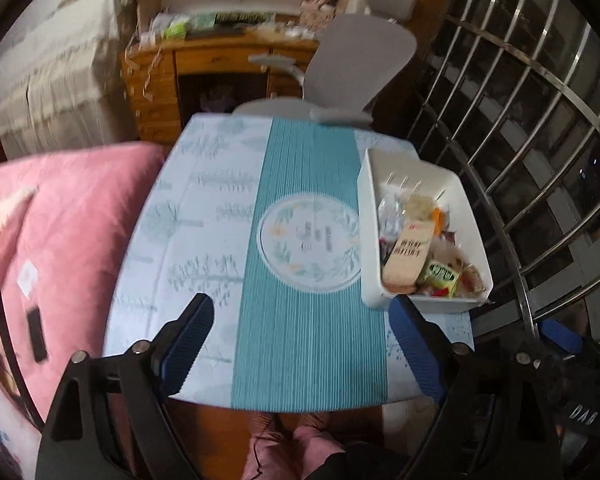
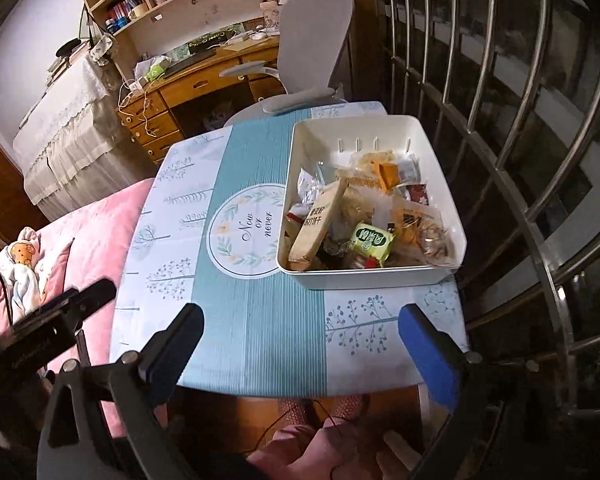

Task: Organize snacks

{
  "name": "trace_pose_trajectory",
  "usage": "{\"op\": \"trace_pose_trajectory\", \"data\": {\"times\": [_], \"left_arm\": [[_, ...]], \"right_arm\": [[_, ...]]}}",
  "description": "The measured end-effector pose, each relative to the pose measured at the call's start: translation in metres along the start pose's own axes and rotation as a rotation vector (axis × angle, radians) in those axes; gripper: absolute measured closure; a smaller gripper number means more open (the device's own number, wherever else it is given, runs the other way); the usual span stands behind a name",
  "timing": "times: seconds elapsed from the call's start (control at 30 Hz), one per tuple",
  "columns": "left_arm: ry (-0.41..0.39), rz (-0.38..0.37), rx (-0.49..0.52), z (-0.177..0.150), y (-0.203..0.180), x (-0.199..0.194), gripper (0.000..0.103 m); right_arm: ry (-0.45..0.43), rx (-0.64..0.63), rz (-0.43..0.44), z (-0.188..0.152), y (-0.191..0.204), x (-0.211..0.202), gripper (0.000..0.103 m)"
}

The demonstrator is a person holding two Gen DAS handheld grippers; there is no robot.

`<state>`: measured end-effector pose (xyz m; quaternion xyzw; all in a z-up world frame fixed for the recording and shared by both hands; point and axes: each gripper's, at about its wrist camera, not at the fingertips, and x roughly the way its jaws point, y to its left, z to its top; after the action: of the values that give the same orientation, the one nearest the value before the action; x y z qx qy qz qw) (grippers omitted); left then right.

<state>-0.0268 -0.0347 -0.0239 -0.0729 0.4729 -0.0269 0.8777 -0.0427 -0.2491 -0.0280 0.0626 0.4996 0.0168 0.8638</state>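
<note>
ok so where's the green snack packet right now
The green snack packet lies in the white bin on the table's right side, near the bin's front wall, just right of the tall tan biscuit pack.

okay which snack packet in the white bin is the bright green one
The small green packet near the front of the white bin, right of the long tan box. The other wrappers are tan, orange, red or clear.
</note>
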Motion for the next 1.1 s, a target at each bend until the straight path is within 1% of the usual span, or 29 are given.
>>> {"op": "trace_pose_trajectory", "data": {"times": [0.07,0.13,0.2,0.27,0.3,0.37,0.4,0.43,0.63,0.9,1.0,1.1], "left_arm": [[0.001,0.032,0.021,0.009,-0.01,-0.01,0.013],[0.008,0.058,0.035,0.014,-0.019,-0.019,0.012],[-0.02,0.077,0.068,0.015,-0.031,-0.029,0.012],[-0.041,0.107,0.086,0.015,-0.04,-0.036,0.008],[-0.046,0.111,0.087,0.014,-0.042,-0.038,0.006],[-0.061,0.131,0.09,0.014,-0.046,-0.042,0.006],[-0.069,0.138,0.091,0.014,-0.046,-0.044,0.005],[-0.077,0.146,0.09,0.015,-0.047,-0.045,0.001],[-0.116,0.165,0.092,0.012,-0.047,-0.046,0.001],[-0.092,0.181,0.103,0.008,-0.047,-0.033,0.001],[-0.092,0.179,0.111,0.008,-0.048,-0.031,0.001],[-0.09,0.158,0.125,0.007,-0.049,-0.028,0.001]], "right_arm": [[-0.011,-0.019,-0.032,0.003,0.002,-0.01,0.004],[-0.019,-0.017,-0.035,0.006,0.003,-0.022,0.003],[-0.035,-0.02,-0.032,0.006,0.003,-0.031,0.003],[-0.067,-0.025,-0.046,0.007,0.003,-0.039,0.001],[-0.073,-0.02,-0.049,0.007,0.002,-0.041,0.0],[-0.071,-0.006,-0.04,0.007,0.001,-0.041,0.0],[-0.072,-0.002,-0.039,0.007,0.0,-0.041,0.0],[-0.074,0.001,-0.037,0.007,-0.001,-0.041,0.0],[-0.09,0.012,-0.039,0.005,-0.006,-0.037,0.0],[-0.101,0.047,-0.053,0.005,-0.016,-0.029,0.0],[-0.1,0.042,-0.055,0.007,-0.015,-0.027,0.0],[-0.093,0.041,-0.057,0.008,-0.016,-0.025,0.0]]}}
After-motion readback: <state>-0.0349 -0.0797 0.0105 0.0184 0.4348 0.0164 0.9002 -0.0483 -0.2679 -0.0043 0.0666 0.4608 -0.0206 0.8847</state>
